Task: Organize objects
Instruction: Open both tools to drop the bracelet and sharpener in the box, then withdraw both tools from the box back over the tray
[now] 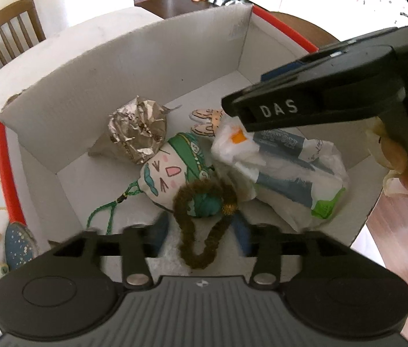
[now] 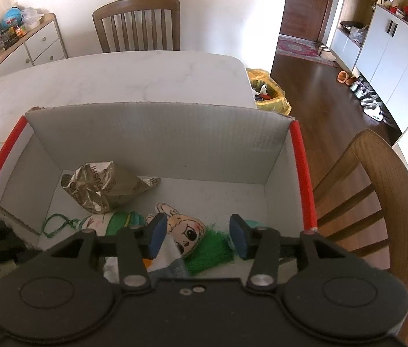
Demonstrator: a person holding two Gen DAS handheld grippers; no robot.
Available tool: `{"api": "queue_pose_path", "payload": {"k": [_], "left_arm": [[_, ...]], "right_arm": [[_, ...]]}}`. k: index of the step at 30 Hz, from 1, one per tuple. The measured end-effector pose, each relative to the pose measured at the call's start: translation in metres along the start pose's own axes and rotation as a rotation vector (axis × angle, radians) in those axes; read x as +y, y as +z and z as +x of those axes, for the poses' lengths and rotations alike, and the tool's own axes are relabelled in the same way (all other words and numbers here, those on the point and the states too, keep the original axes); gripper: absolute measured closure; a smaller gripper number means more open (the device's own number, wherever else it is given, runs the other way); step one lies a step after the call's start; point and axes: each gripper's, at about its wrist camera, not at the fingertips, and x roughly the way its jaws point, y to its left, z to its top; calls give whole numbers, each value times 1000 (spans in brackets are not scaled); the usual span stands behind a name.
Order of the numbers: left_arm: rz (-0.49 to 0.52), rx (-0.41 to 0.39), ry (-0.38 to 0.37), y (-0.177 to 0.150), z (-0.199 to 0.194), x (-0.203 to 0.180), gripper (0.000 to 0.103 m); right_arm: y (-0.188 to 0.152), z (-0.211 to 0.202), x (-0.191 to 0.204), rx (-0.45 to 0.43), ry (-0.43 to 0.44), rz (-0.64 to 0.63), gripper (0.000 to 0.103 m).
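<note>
Both grippers hang over the box [image 2: 157, 133]; left gripper [image 1: 198, 231] fingers parted around the brown pipe-cleaner loop [image 1: 201, 231], not pinching; right gripper [image 2: 198, 238] fingers parted above the tissue pack [image 1: 284, 170]; lifting out could snag the loop.

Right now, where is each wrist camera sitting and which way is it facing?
Left wrist: above the box's near edge, aimed steeply down at the cat doll and tissue pack; left gripper open, the right gripper's body and a hand crossing in.
Right wrist: over the same box, facing its far wall and the table; right gripper open over the green-haired doll.
Shared: box, foil bag, cat doll.
</note>
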Motion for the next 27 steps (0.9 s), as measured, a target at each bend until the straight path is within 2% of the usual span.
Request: {"api": "queue_pose_path", "payload": {"k": [6, 11, 14, 27], "left_arm": [[-22, -42, -18, -6, -14, 9, 43], [-35, -87, -20, -16, -30, 2, 43], [-48, -123, -14, -6, -31, -3, 43], [-94, -303, 28, -21, -110, -2, 43]], "right_arm": [[-3, -13, -1, -20, 15, 6, 52], [-5, -33, 1, -50, 33, 3, 50], [-6, -49, 3, -79, 46, 1, 50], [-12, -122, 18, -221, 111, 28, 46]]}}
